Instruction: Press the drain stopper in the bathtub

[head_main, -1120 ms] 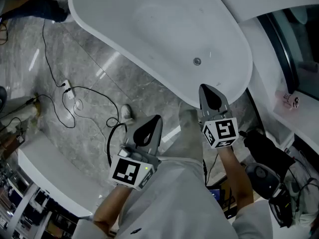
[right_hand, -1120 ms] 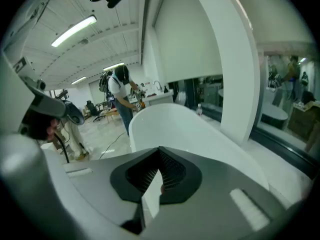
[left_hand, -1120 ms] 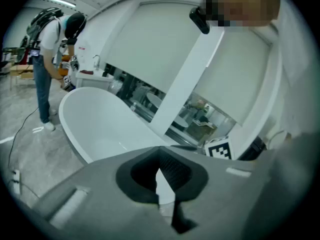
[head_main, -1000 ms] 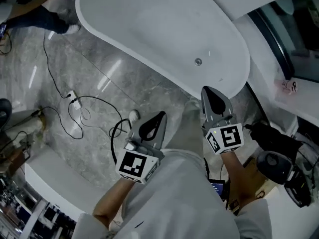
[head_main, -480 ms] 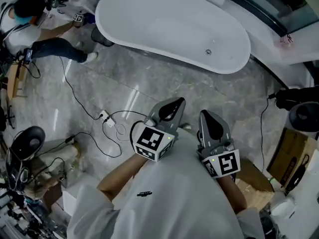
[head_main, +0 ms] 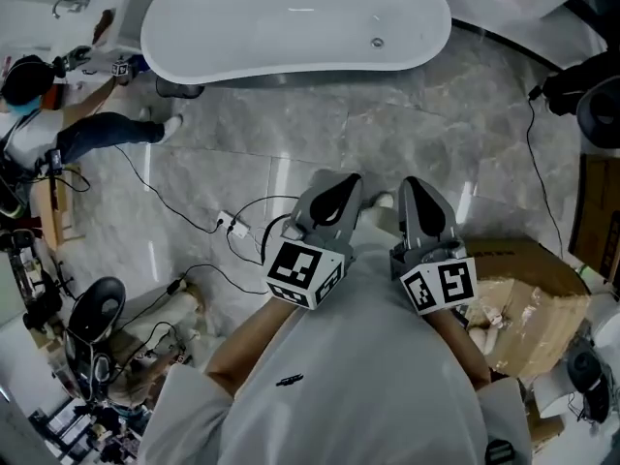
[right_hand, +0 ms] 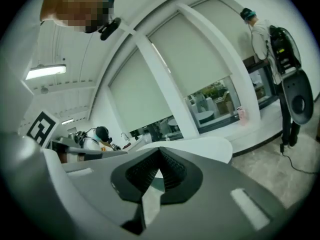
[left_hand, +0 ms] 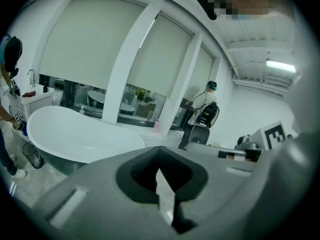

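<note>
Meanwhile, the left gripper (head_main: 336, 194) and right gripper (head_main: 422, 200) are hovering side by side, both clenched on nothing, while the drain stopper (head_main: 377, 43) is sitting in the bathtub (head_main: 242, 17), well apart at twelve o'clock.

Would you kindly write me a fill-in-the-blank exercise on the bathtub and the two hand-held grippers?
1. The drain stopper sits inside the white ___.
2. The left hand-held gripper and the right hand-held gripper both hold ___.
3. The cardboard box lies nearer the ___ hand-held gripper.
Missing words: bathtub; nothing; right.
</note>
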Motion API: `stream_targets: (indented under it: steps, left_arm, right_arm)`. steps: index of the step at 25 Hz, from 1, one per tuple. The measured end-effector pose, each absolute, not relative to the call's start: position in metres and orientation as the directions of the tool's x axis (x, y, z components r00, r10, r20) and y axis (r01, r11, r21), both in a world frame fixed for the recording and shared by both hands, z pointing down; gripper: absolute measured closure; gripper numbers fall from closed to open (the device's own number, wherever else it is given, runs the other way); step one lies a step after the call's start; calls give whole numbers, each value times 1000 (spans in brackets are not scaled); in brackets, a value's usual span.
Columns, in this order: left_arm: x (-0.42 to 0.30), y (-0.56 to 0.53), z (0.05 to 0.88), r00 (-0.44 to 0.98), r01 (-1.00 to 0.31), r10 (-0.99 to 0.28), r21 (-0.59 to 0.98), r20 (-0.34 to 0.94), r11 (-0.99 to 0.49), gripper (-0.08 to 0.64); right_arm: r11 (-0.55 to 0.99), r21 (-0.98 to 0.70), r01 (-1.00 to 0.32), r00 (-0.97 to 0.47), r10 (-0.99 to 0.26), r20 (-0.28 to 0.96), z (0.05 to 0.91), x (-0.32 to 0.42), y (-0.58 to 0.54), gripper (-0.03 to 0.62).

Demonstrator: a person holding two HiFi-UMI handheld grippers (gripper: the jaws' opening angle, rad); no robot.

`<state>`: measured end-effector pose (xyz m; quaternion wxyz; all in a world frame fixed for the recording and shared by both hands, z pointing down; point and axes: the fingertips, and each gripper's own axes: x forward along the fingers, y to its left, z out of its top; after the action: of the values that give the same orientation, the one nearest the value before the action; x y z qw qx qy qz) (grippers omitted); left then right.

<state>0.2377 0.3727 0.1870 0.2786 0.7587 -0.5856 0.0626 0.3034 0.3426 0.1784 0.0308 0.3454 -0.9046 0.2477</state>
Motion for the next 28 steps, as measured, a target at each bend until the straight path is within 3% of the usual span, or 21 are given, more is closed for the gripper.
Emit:
stream_targets:
  steps: [5,10,20,28]
  left_arm:
    - [255,363,190,348,-917,-830,341,436,-205,561]
    - [220,323,197,349,-913,-839,355,418,-202,561]
    - [45,200,197,483,-869,-754,354,446,-347,561]
    - [-29,120,212,623,-778,-655,423,428,-463,561]
  right_arm:
    - [583,-468,-664,-730,-640,238,185,319,330,598]
    - [582,-452,-676,-723,-644,250,194,288,292,597]
    - [386,-420,-821,-537,-772,340,207,155,177,597]
    - [291,-377,-879,-422,-844,331,204,75,105,597]
